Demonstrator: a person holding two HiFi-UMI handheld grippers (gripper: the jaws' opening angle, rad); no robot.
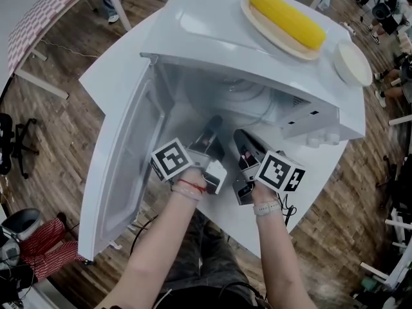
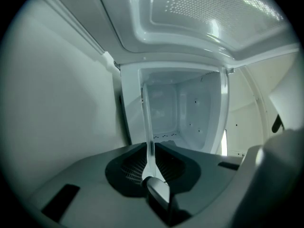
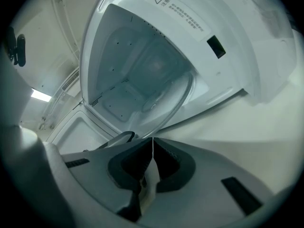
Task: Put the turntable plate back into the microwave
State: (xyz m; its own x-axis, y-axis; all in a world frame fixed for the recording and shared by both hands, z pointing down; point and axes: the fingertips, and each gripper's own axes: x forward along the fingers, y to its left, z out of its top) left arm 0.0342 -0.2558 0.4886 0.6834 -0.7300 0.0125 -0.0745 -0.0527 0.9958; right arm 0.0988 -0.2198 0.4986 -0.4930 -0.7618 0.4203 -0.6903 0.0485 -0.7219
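The clear glass turntable plate [image 2: 148,122] is seen edge-on and runs straight into my left gripper [image 2: 149,152], which is shut on its rim. In the right gripper view the plate's curved rim [image 3: 178,101] sweeps down into my right gripper [image 3: 152,144], also shut on it. From the head view, both the left gripper [image 1: 212,123] and the right gripper [image 1: 239,135] reach into the mouth of the white microwave [image 1: 257,53], side by side. The plate [image 1: 241,98] shows only faintly inside the cavity. The cavity's walls [image 3: 128,75] lie just ahead.
The microwave door [image 1: 122,166] hangs wide open at the left. On top of the microwave sit a corn cob [image 1: 286,19] on a plate and a white bowl [image 1: 352,63]. The microwave stands on a white table [image 1: 116,69], with wood floor around it.
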